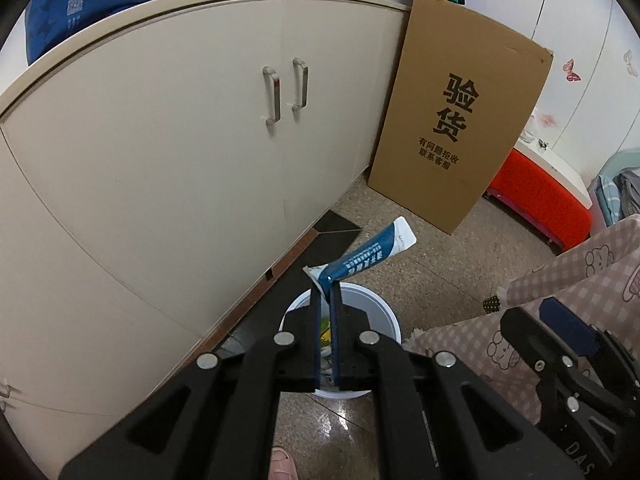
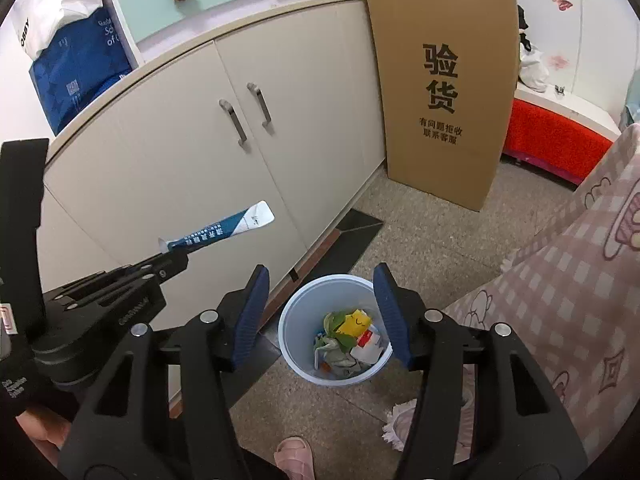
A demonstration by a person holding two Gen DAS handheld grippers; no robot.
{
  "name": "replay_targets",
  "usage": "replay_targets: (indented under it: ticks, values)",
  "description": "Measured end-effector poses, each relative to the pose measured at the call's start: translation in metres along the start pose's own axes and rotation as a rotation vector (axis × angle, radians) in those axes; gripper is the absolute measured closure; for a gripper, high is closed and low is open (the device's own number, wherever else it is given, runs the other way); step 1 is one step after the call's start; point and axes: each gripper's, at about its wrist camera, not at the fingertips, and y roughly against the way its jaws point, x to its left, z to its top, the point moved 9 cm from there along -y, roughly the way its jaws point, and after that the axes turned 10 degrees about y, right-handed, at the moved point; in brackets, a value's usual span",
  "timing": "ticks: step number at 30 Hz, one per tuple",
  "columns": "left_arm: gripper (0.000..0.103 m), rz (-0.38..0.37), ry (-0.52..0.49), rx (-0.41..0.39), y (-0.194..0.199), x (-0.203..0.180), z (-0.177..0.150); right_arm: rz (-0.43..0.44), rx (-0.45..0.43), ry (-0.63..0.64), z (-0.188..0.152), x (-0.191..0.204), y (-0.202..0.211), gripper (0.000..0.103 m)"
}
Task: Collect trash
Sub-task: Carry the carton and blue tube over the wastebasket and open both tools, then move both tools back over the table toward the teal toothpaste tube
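My left gripper [image 1: 329, 286] was clamped on the capped end of a blue and white tube [image 1: 362, 254], which stuck out up and to the right past my fingertips. Right below those tips stood the white bin [image 2: 298, 364] on the floor. My right gripper [image 2: 322, 280] gaped about halfway with nothing between its 2 pads, the bin's crumpled scraps [image 2: 348, 340] just beneath.

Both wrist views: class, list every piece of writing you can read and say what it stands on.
"验货": large black print on the tall brown cardboard box.
"有问题拒收 联系客服": small print below it on the same box.
"DAS": cut-off white lettering on the black right gripper.
Blue-and-white squeezed tube: print too small to read.
Blue plastic bag: white lettering cut off, unreadable.
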Motion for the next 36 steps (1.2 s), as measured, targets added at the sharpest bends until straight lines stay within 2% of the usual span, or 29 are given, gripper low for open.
replay_targets:
  ticks: [12,16,19,26,36]
  values:
    - [0.099,-0.002,-0.007,-0.005,-0.003,-0.014,0.006,-0.032,-0.106,-0.019,0.019,-0.009,0.023,0.045]
    - [0.093,-0.01,0.008,-0.004,-0.006,-0.02,0.01,-0.045,-0.118,-0.035,0.02,-0.015,0.025,0.044]
    - [0.04,0.008,0.026,0.05,-0.018,-0.02,0.007,-0.046,-0.114,-0.053,0.018,-0.019,0.025,0.044]
    - [0.04,-0.038,0.051,0.049,0.002,-0.022,-0.001,-0.044,-0.126,-0.072,0.015,-0.023,0.045,0.044]
    - [0.039,-0.117,0.035,-0.04,0.077,-0.05,0.001,-0.064,-0.221,-0.097,0.021,-0.037,0.126,0.041]
